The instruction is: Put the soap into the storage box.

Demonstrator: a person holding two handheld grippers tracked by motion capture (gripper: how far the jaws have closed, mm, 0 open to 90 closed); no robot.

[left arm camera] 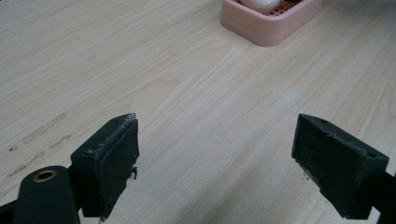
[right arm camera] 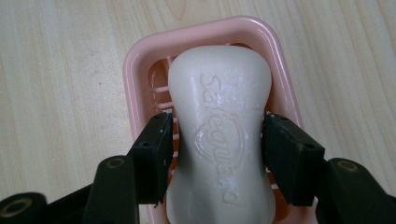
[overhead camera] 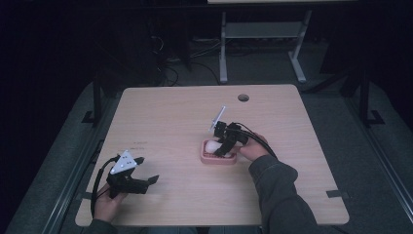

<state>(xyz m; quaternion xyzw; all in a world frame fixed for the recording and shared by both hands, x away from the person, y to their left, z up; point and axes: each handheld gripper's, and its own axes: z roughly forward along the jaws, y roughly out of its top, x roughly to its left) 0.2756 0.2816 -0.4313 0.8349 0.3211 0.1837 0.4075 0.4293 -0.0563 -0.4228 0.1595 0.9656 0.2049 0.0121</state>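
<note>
A white bar of soap [right arm camera: 219, 79] with raised lettering lies in a pink soap dish [right arm camera: 135, 60] on the wooden table [overhead camera: 170, 117]. My right gripper [right arm camera: 218, 117] points down over the dish [overhead camera: 219, 159], one jaw on each side of the soap's narrow waist. The pads sit right at the soap with a sliver of gap, not pressing. My left gripper [overhead camera: 148, 169] rests low at the table's near left with its jaws wide open and nothing between them. Its own view [left arm camera: 215, 122] shows the dish [left arm camera: 271, 28] and soap [left arm camera: 259, 3] farther off.
A round cable hole [overhead camera: 243, 97] is in the table's far edge. A grey frame on legs [overhead camera: 224, 48] stands on the dark floor beyond the table. Faint scuff marks [left arm camera: 42, 130] are on the wood by the left gripper.
</note>
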